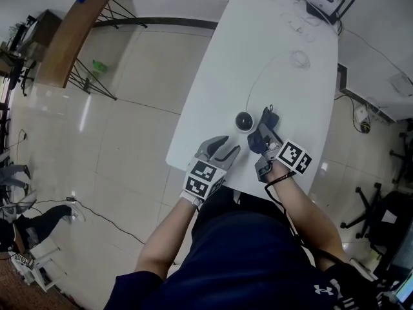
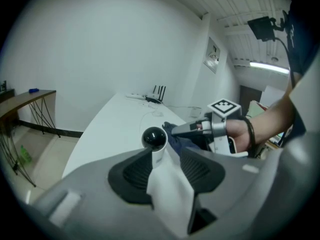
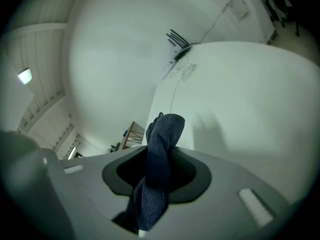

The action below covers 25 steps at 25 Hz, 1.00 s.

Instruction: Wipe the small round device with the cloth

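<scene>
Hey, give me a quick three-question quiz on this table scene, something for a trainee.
1. True or false: the left gripper holds the cloth.
2. Fill in: the device stands on the table, just ahead of the ___ gripper's open fingers.
3. What lies at the table's far end? A. router B. kettle C. laptop

Key: 1. False, the right gripper holds it. 2. left. 3. A.
</scene>
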Available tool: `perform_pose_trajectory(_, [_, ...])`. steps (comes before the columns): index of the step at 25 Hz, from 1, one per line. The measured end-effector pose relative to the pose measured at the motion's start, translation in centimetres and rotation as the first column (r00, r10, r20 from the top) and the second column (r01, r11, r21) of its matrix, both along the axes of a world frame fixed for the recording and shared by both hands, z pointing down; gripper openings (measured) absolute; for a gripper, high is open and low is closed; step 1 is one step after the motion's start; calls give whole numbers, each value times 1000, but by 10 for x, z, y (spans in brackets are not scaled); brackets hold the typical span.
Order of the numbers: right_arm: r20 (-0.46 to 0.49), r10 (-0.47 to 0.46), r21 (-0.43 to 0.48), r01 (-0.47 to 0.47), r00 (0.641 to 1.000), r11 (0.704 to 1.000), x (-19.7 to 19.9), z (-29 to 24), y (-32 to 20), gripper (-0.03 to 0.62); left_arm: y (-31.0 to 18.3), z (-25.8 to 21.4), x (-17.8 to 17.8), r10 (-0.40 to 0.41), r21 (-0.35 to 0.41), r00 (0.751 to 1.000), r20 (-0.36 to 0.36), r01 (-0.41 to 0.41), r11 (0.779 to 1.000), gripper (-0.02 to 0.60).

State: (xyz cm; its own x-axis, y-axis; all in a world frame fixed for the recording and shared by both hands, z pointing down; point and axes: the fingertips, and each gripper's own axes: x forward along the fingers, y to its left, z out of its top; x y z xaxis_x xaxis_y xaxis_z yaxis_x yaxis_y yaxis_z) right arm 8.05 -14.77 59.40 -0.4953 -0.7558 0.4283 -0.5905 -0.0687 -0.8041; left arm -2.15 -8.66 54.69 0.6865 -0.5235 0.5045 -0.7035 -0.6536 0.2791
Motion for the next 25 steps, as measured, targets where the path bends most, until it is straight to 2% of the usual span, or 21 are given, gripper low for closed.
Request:
perform_pose_trajectory(2, [-110,-99,107,111,989,988,-14,-28,0,124,3,1,2,5,11,1000,13,-5,1000,173])
perform_pose_trajectory(3, [-196,-160,160,193,967,968,-24,-39,2,124,4,1,1,6,16,1000,17,-7,1000,173])
perform_pose_trajectory(4, [-302,-217,208,287,928,935,-35,-49,5,124,6,-1,1,6,18,1000,13,-6,1000,173])
perform_pose_trajectory(6, [-526,-290,267,478,800,837,-55,-59,11,124,8,-3,-4,-6,20,1000,8,6,1000,173])
perform_pose_trajectory(8, [-713,-299,257,633,634,730,-70,-61,16,124,8,-2,-13,-28,21,999,16,28,999,173])
perform_pose_trajectory(9, [-795,-281,230,697,537,679,-75,-61,18,124,8,-1,-18,-38,19,999,20,38,999,173])
perform_pose_trajectory(10, [-873,-245,188,756,421,627,-78,-61,20,124,9,0,-21,-46,17,999,24,46,999,173])
perform_pose_trajectory(11, [-937,-193,134,811,290,570,-80,-58,22,124,9,1,-24,-52,13,998,27,52,999,173])
perform_pose_trajectory(12, [-978,-131,74,856,163,511,-81,-55,25,124,10,2,-26,-57,10,998,29,57,998,173])
perform_pose_trajectory(13, [-996,-68,19,891,56,453,-83,-50,28,124,11,3,-28,-61,7,998,30,61,998,173])
perform_pose_trajectory(14, [-1000,-10,-29,917,-28,397,-84,-47,32,124,12,4,-28,-64,4,997,31,64,998,173])
perform_pose_trajectory(15, [-995,39,-70,936,-89,345,-87,-44,37,124,12,5,-29,-66,2,997,31,66,998,173])
perform_pose_trajectory(17, [-981,103,-135,957,-165,255,-91,-36,47,124,14,7,-28,-67,-5,997,30,67,998,173])
perform_pose_trajectory(19, [-966,143,-185,964,-214,193,-95,-26,55,124,16,10,-26,-65,-15,997,28,66,998,173])
perform_pose_trajectory(22, [-948,173,-246,959,-269,141,-97,-8,64,123,16,17,-25,-69,-40,997,23,70,997,173])
perform_pose_trajectory(25, [-940,150,-291,950,-305,112,-98,13,68,124,12,21,-26,-76,-55,997,23,77,995,173])
